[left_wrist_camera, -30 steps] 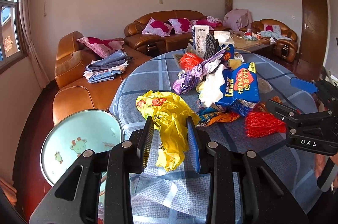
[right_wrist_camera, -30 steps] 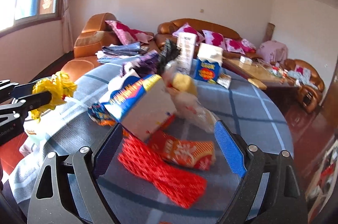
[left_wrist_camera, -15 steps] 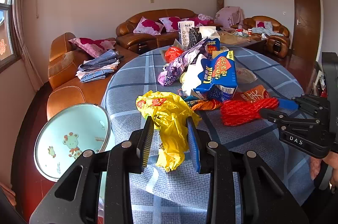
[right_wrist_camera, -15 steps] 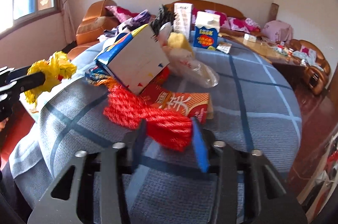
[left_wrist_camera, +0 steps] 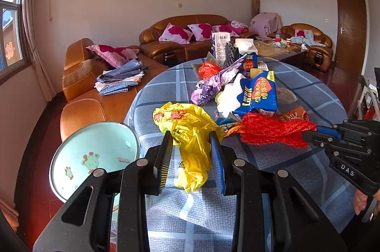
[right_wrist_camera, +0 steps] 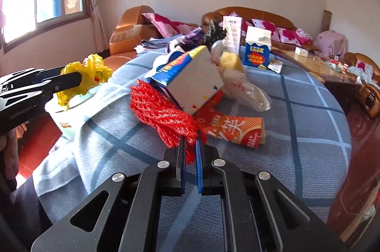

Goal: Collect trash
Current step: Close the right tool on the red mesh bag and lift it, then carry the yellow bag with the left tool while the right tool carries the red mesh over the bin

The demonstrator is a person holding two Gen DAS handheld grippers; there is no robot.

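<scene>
My left gripper (left_wrist_camera: 191, 136) is shut on a crumpled yellow plastic bag (left_wrist_camera: 190, 123), held at the table's near left edge, above a pale blue bin (left_wrist_camera: 95, 157) with cartoon animals. The right wrist view shows the same yellow bag (right_wrist_camera: 87, 73) in the left gripper (right_wrist_camera: 76, 79). My right gripper (right_wrist_camera: 190, 141) has its jaws closing, and the pads pinch the near end of a red mesh net (right_wrist_camera: 161, 114) on the cloth. From the left wrist view, the red net (left_wrist_camera: 268, 133) stretches right into the right gripper (left_wrist_camera: 311, 133).
On the round table with a blue checked cloth (left_wrist_camera: 296, 166) lies a litter heap: a blue and white carton (right_wrist_camera: 192, 78), a purple wrapper (left_wrist_camera: 213, 85), a red-orange packet (right_wrist_camera: 235, 130), a clear plastic bag (right_wrist_camera: 247, 90), an upright milk carton (right_wrist_camera: 257, 47). Brown sofas (left_wrist_camera: 190, 38) stand behind.
The right gripper's jaws went from wide open over the red net to pinched on its near end. The left gripper kept its hold on the yellow bag.
</scene>
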